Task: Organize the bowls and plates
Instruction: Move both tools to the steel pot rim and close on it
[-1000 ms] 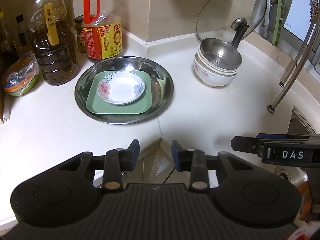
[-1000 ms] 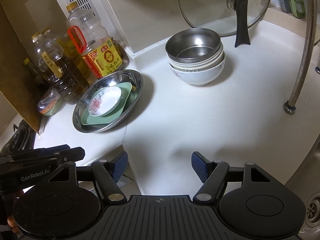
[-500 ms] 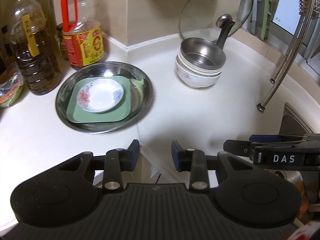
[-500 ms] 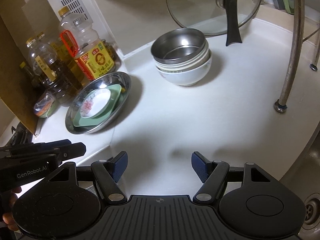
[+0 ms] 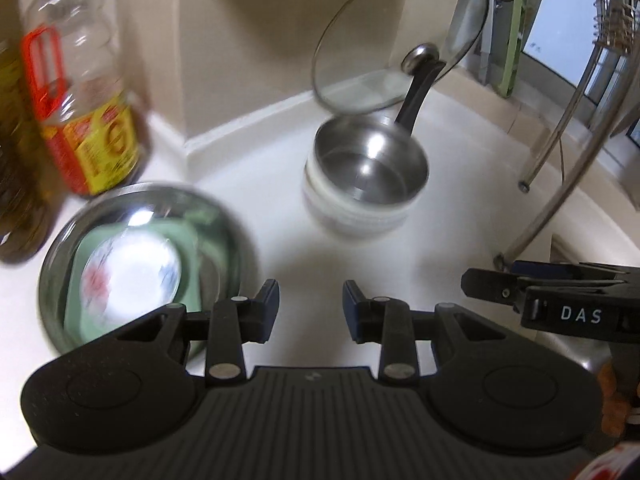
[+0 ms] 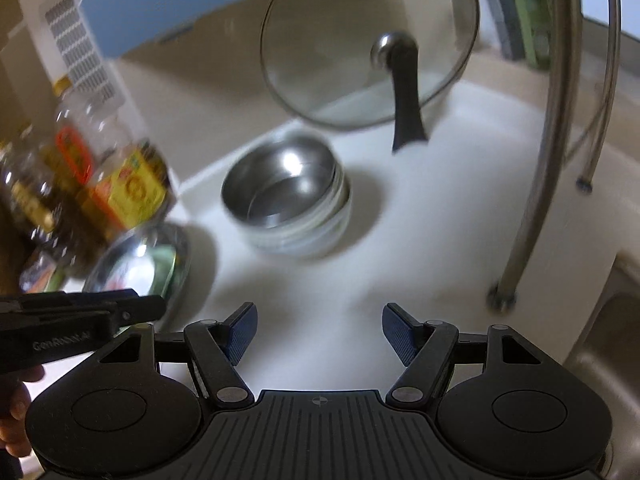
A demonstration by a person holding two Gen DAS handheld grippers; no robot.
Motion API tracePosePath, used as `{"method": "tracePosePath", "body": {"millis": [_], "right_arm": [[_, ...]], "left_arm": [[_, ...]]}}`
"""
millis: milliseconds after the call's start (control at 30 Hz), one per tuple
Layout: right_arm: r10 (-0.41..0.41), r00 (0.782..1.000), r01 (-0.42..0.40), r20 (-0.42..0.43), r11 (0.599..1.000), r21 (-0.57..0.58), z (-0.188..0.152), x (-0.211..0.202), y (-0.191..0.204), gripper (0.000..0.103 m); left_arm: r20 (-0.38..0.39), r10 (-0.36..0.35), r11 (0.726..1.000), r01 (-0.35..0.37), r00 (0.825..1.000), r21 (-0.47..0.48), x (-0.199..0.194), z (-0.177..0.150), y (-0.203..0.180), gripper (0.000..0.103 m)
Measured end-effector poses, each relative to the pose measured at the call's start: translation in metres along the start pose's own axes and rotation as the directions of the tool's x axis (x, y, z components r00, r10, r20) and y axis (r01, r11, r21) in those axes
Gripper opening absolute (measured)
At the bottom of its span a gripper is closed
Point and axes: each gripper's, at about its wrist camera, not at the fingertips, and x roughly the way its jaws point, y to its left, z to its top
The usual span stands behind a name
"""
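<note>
A: Nearest the cameras, what are the grippers doing?

B: The left hand-held gripper [image 5: 310, 310] has its jaws partly apart with nothing between them; the right hand-held gripper [image 6: 319, 334] is spread wider, also empty. Both hang over the white surface [image 5: 400, 264], touching nothing.

A: And beyond them?

B: A round steel tray [image 5: 224, 216] holds a green square plate [image 5: 188, 248] with a white flowered saucer [image 5: 132, 276] on top. Farther on, a steel bowl [image 6: 280, 192] sits nested in stacked white ceramic bowls [image 6: 308, 240], before a leaning glass lid [image 6: 360, 40].

A: Which step is this?

B: Both stacks look sorted, so probably a check or an approach; any next grasp needs jaws around a bowl rim.
</note>
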Motion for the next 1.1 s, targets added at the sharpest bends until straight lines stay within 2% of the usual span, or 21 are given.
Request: {"method": "tracePosePath", "body": {"millis": [267, 400, 567, 833, 1000, 1100], "right_arm": [[-0.044, 0.996, 0.043, 0.074, 0.999, 0.015, 0.06, 0.03, -0.001, 0.07], [-0.05, 0.998, 0.049, 0.042, 0.998, 0.037, 0.077, 0.059, -0.008, 0.06], [-0.037, 0.999, 0.039, -0.034, 0.997, 0.061, 0.087, 0.094, -0.017, 0.046], [-0.063, 0.994, 0.068, -0.091, 0.997, 0.045, 0.091, 0.121, -0.02, 0.025], [-0.076, 0.992, 0.081, -0.096, 0.996, 0.042, 0.092, 0.124, -0.021, 0.019], [-0.083, 0.992, 0.085, -0.096, 0.996, 0.025, 0.092, 0.124, -0.019, 0.019]], "left_arm": [[0.057, -0.015, 0.999, 0.013, 0.998, 0.047, 0.034, 0.061, -0.007, 0.031], [0.037, -0.011, 0.997, 0.009, 0.999, 0.072, 0.06, 0.08, -0.014, 0.031], [-0.032, 0.002, 0.998, 0.0, 0.999, 0.062, 0.088, 0.089, -0.014, 0.03], [-0.061, 0.036, 0.997, -0.031, 0.998, 0.076, 0.107, 0.097, -0.015, 0.025], [-0.095, 0.055, 0.996, -0.048, 0.994, 0.081, 0.117, 0.094, -0.011, 0.014], [-0.102, 0.051, 0.996, -0.044, 0.993, 0.074, 0.118, 0.091, -0.008, 0.015]]}}
